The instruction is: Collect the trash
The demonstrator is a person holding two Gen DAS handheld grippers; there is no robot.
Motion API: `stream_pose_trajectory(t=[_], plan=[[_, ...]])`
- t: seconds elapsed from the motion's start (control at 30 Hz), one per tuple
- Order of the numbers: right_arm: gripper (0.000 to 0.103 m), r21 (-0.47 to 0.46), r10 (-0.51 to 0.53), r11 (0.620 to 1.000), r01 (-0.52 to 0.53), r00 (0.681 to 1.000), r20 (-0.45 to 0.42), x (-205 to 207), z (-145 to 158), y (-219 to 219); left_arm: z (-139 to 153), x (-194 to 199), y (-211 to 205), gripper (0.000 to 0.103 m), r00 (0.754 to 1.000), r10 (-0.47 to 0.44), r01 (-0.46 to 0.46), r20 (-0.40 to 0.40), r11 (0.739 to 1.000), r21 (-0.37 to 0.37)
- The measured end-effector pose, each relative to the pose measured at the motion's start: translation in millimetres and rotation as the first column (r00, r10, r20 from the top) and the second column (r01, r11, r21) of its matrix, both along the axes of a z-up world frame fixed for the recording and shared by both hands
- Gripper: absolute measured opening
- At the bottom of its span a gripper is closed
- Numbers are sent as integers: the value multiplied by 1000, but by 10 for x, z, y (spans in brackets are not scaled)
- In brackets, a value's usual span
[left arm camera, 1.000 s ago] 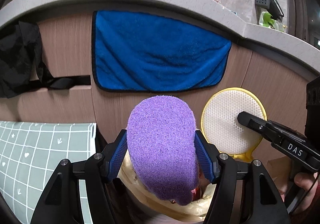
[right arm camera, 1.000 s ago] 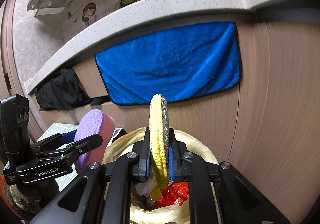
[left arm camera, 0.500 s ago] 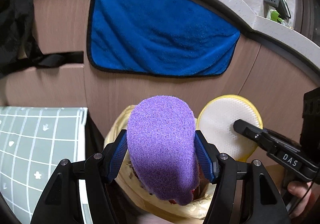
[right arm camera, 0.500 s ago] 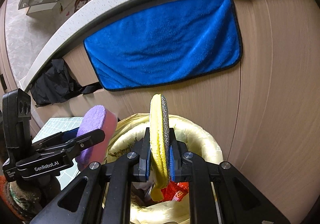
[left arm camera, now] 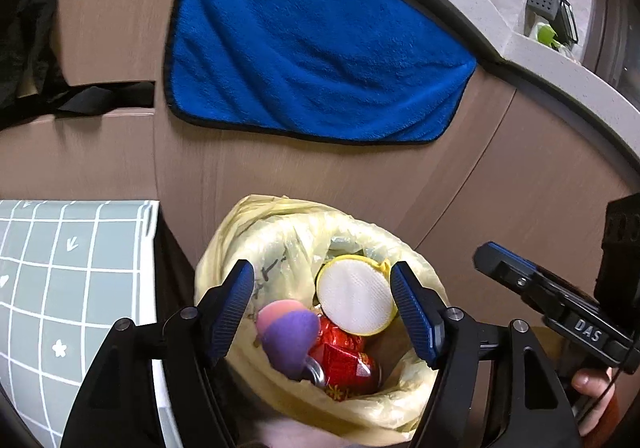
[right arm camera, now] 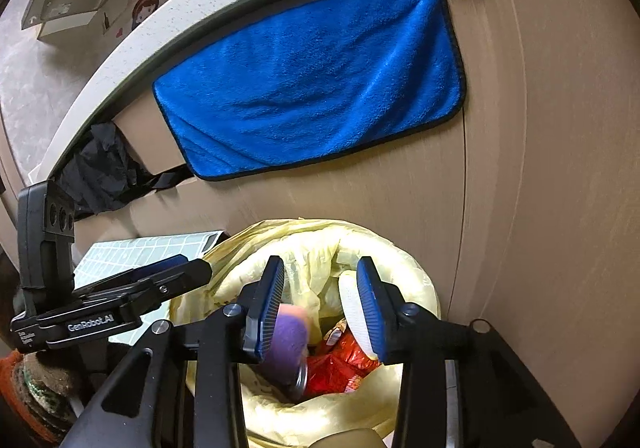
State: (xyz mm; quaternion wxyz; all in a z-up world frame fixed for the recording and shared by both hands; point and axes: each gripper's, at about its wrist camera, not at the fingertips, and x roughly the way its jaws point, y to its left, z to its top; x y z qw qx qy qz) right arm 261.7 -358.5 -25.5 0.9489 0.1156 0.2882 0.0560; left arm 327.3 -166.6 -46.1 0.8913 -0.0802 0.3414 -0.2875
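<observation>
A bin lined with a yellow bag (left arm camera: 280, 232) (right arm camera: 328, 244) stands against the wooden cabinet. Inside it lie a purple and pink sponge (left arm camera: 290, 336) (right arm camera: 286, 340), a round yellow-rimmed white scrubber (left arm camera: 354, 300) (right arm camera: 352, 312) and red wrappers with a can (left arm camera: 344, 364) (right arm camera: 340, 364). My left gripper (left arm camera: 322, 312) is open and empty above the bin mouth. My right gripper (right arm camera: 320, 312) is open and empty above the bin too. Each gripper shows in the other's view, the right one (left arm camera: 552, 300) and the left one (right arm camera: 120, 296).
A blue towel (left arm camera: 312, 48) (right arm camera: 316, 84) hangs on the cabinet front under the stone counter (left arm camera: 540, 56). A grey-green checked box (left arm camera: 72, 272) stands left of the bin. Black cloth (right arm camera: 104, 172) hangs from a drawer at the left.
Both grippers opened over the bin. The purple sponge dropped from the left one and the yellow scrubber from the right one; both now lie in the bag.
</observation>
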Motion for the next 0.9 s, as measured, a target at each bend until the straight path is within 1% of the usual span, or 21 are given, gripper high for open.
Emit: stream_pose_trajectory(t=[0.17,0.27,0.37,0.47,0.57,0.6,0.7,0.8,0.9], plan=[[46,-4,-1,1000,1,1000,13,-162,92,81,123,-184,203,71,998,62,-62,28,998,17],[47,13,14,1000,-14,1000,14,-283,139,145,228,-406,357,71,993,102,-104,52,994,35],[49,24,35,999,-35,999,3,-471,192,259,351,-723,518,71,987,135,-142,89,987,80],[50,26,59,998,-59,998,-16,-723,257,412,484,-1111,701,71,978,158,-178,139,974,140],[50,-33,73,997,-72,997,2,-1076,347,614,597,-1587,934,71,961,202,-236,189,955,180],[50,-87,58,995,-56,998,24,-1254,394,718,619,-1704,996,71,957,212,-249,200,951,185],[50,-182,60,982,-43,994,87,-1690,504,951,674,-2119,1172,71,942,242,-288,232,939,188],[50,-208,85,977,-55,987,137,-2077,601,1132,673,-2470,1275,71,932,270,-316,243,932,176],[50,-208,109,975,-75,982,154,-2367,627,1279,643,-2750,1322,71,926,279,-330,254,926,185]])
